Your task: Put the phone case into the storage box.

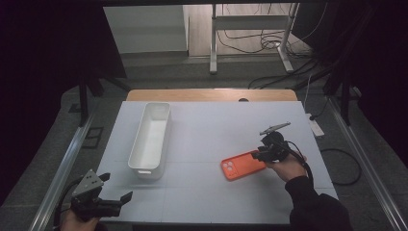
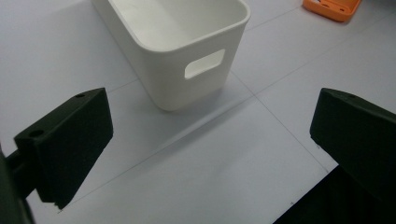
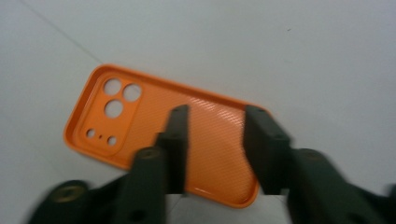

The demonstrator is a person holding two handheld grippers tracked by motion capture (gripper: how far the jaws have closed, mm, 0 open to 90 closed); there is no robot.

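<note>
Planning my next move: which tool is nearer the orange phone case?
Right. The right tool is at the orange phone case, jaws over its end away from the camera holes. The left tool sits far off at the table's near-left corner, beyond the white bin.

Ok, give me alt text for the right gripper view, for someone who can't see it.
The right gripper reaches two black jaws over one end of an orange phone case lying flat on a white table. The jaws stand partly closed over the case's ribbed inside; whether they press on it cannot be told. The camera cutouts sit at the case's far end.
</note>
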